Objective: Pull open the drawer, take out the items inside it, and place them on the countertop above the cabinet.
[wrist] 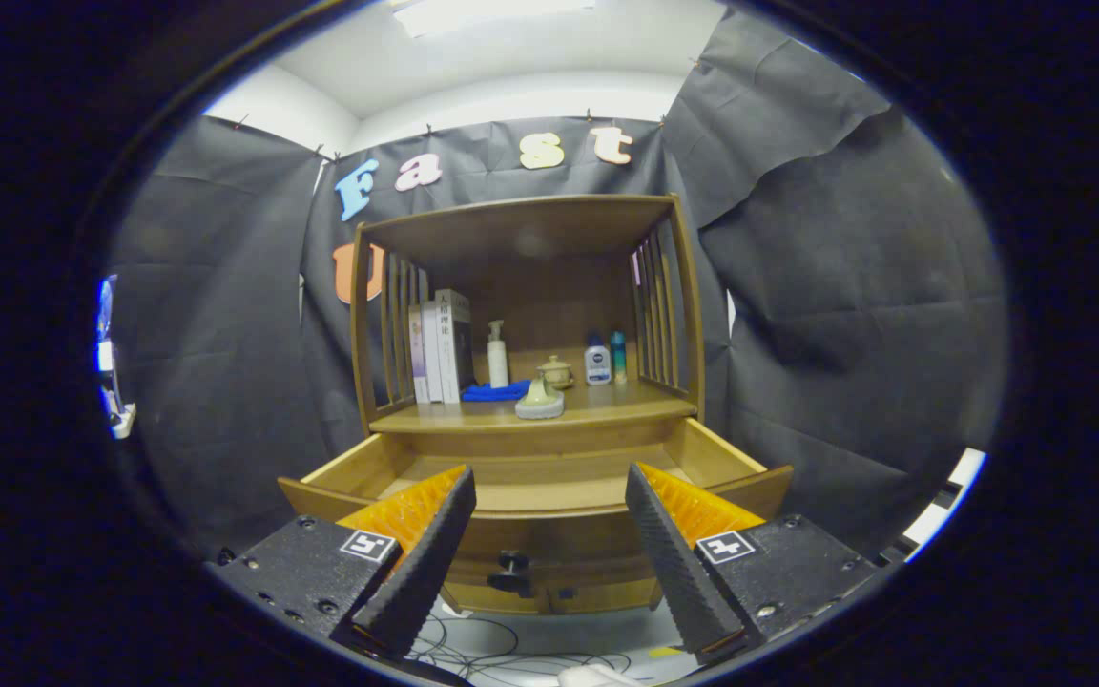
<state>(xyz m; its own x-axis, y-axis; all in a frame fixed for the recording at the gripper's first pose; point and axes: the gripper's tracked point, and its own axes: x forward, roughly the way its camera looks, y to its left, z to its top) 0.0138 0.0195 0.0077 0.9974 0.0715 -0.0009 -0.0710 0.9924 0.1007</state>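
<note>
The wooden drawer [530,487] of the cabinet stands pulled out toward me, its dark knob [511,571] on the front panel between my fingers. What I see of its inside is bare wood. On the countertop [597,408] above it rests a pale round item with a cone-shaped top [540,399], near the front edge, and a blue cloth [495,391] lies behind it. My gripper [549,506] is open, held back from the drawer front, with nothing between its fingers.
Further back on the countertop stand books [442,345], a white spray bottle [497,355], a small lidded pot [556,371] and two small bottles [605,361]. Slatted sides and a top shelf [521,224] enclose that space. Cables [511,654] lie on the floor below.
</note>
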